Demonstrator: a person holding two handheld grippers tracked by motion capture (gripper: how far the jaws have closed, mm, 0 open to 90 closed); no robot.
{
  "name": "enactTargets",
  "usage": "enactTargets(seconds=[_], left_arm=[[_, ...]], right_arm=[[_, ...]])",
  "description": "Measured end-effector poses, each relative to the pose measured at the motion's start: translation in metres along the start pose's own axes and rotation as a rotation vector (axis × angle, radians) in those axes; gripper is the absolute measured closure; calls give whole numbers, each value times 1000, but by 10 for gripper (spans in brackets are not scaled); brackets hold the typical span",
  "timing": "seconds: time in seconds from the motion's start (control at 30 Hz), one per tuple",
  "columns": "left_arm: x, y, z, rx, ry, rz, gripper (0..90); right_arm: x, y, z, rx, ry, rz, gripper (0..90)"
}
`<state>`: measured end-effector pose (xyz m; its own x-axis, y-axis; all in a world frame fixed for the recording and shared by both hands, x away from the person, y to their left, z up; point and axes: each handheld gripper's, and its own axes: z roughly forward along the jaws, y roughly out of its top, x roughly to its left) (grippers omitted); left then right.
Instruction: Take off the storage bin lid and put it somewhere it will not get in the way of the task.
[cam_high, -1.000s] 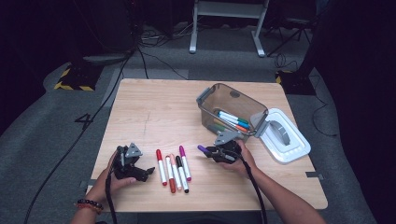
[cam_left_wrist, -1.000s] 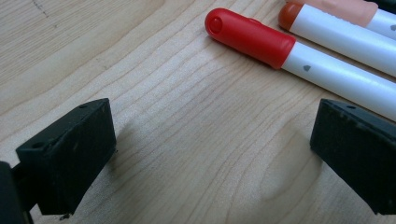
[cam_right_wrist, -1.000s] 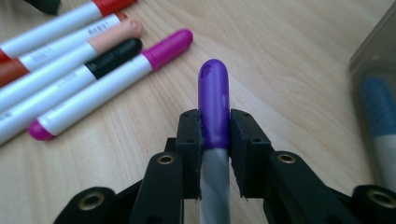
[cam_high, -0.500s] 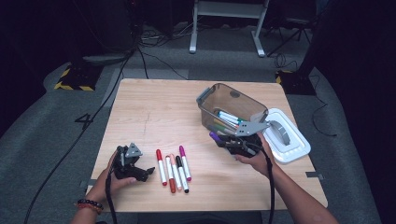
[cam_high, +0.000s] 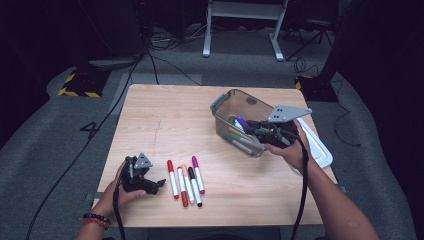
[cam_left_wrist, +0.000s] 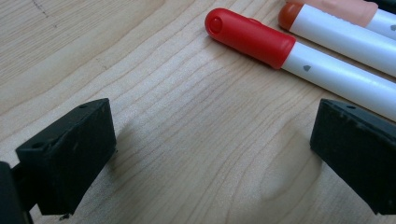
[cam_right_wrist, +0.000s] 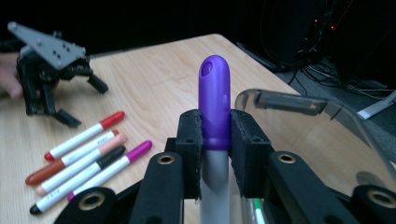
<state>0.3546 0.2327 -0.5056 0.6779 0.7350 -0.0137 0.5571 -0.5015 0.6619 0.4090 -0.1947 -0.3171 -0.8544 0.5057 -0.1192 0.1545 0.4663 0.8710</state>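
Pale wood, with a fine grain and a faint dark scratch near its middle, makes up the table top (cam_high: 165, 120), which stands on grey carpet (cam_high: 65, 145) in a dim room. Black cables run across the floor behind it, a white metal stand (cam_high: 240, 25) rises at the back, and a yellow-and-black striped block (cam_high: 77, 90) lies off the table's far left corner.

On the right half of the table sits a clear smoky plastic bin (cam_high: 235, 107) with a grey latch on its left end. Several markers lie inside it, their colours hard to tell through the wall. Its white lid (cam_high: 320, 147) lies flat on the table just beside it, to the right.

Five markers lie side by side on the near part of the table: a red marker (cam_high: 172, 178), an orange-red one, a peach one, a black one and a magenta marker (cam_high: 198, 174).

The right gripper (cam_high: 250, 125) is held above the bin's open top. Its jaws are pressed tight on a purple marker (cam_right_wrist: 214, 100), gripping it just at the base of the cap, with the cap standing out beyond the pads.

The left gripper (cam_high: 150, 184) rests on the table just left of the red marker. Its jaws stand wide apart with only bare wood between them, gripping nothing.
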Motion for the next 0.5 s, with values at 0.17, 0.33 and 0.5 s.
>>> enactTargets(seconds=[0.17, 0.33, 0.5], left_arm=[[0, 0, 0, 0, -1, 0, 4], [0, 0, 0, 0, -2, 0, 3], [1, 1, 1, 1, -6, 1, 1]], right_arm=[[-16, 9, 8, 23, -31, -5, 752], [-33, 14, 23, 50, -48, 4, 752], [-49, 15, 37, 89, -61, 7, 751]])
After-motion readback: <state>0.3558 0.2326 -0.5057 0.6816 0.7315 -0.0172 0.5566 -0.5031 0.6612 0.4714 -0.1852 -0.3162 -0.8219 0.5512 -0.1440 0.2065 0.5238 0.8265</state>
